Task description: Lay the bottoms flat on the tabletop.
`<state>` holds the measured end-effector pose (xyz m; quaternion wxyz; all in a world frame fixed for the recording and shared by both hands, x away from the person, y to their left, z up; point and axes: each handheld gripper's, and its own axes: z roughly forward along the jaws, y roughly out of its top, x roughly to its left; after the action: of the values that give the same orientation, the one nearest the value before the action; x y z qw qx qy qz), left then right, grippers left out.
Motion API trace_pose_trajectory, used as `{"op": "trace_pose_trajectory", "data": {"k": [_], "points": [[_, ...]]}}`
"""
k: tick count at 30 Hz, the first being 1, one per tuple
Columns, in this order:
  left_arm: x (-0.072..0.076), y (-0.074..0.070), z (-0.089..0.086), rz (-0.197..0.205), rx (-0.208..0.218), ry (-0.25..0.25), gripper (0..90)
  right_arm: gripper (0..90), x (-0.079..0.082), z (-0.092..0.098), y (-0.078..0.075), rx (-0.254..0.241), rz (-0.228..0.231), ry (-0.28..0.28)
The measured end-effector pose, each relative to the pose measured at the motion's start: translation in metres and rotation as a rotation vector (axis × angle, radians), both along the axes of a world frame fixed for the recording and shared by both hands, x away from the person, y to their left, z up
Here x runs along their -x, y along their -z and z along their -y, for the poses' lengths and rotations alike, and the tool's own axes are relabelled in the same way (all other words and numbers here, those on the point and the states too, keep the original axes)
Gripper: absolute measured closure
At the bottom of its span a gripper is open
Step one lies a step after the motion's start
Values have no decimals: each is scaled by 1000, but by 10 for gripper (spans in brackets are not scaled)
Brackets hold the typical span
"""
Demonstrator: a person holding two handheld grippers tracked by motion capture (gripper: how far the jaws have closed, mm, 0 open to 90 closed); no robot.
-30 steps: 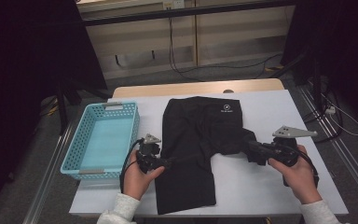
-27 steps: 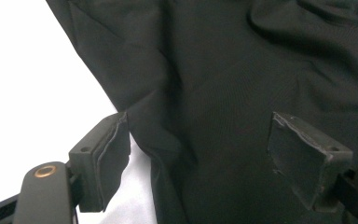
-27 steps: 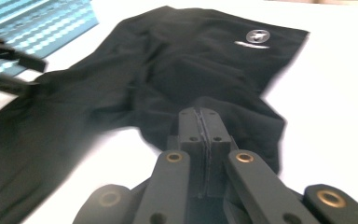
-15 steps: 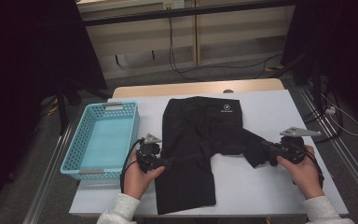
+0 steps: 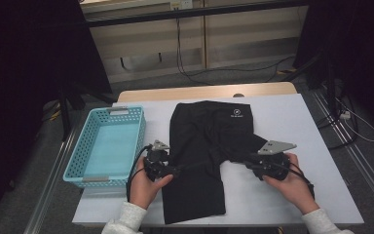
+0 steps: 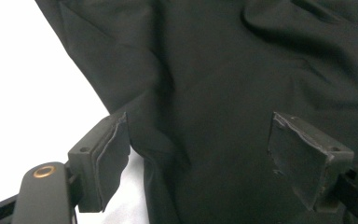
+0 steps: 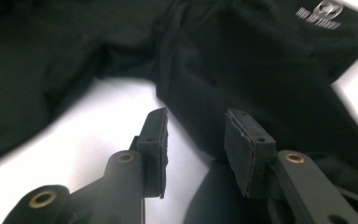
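A: Shorts [image 5: 209, 146] — black, spread flat on the white table [image 5: 302, 122], waistband at the far side, one leg running toward the near edge. A small pale logo [image 5: 235, 116] sits near the waistband.

B: And the left gripper [image 5: 175, 170]?

A: At the shorts' left edge, beside the near leg. In the left gripper view its jaws stand wide, with black cloth [image 6: 223, 93] lying between and beyond them. The pads press on nothing — cloth edge near the left pad, but no pinch.

B: The right gripper [image 5: 249, 165]?

A: At the edge of the shorts' other leg, which lies folded toward the right. Its jaws have just been opening. In the right gripper view they stand partly apart, with a gap between the pads; cloth [image 7: 242, 60] lies under and ahead of them, and none is clamped.

B: Anything else on the table?

A: A blue basket [image 5: 78, 168] just left of the shorts, close by the left hand [image 5: 143, 187]. The right hand [image 5: 292, 187] rests on bare table near the right leg.
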<state>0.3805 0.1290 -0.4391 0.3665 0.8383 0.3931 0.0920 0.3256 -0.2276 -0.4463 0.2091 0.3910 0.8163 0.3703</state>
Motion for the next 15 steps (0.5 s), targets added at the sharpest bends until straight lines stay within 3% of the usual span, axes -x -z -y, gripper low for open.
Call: {"op": "trace_pose_trajectory", "data": {"k": [4,6,10,15], "points": [[1,0,0,-11,-5,8,212,645,-7,-1,16,58,-47,22],[1,2,0,-9,-3,2,212,694,-8,-2,18,47,-29,18],[2,2,0,-11,-20,8,211,888,-12,-4,18,34,-42,18],[1,2,-2,-12,-8,4,211,900,-14,-2,13,-7,-62,15]]}}
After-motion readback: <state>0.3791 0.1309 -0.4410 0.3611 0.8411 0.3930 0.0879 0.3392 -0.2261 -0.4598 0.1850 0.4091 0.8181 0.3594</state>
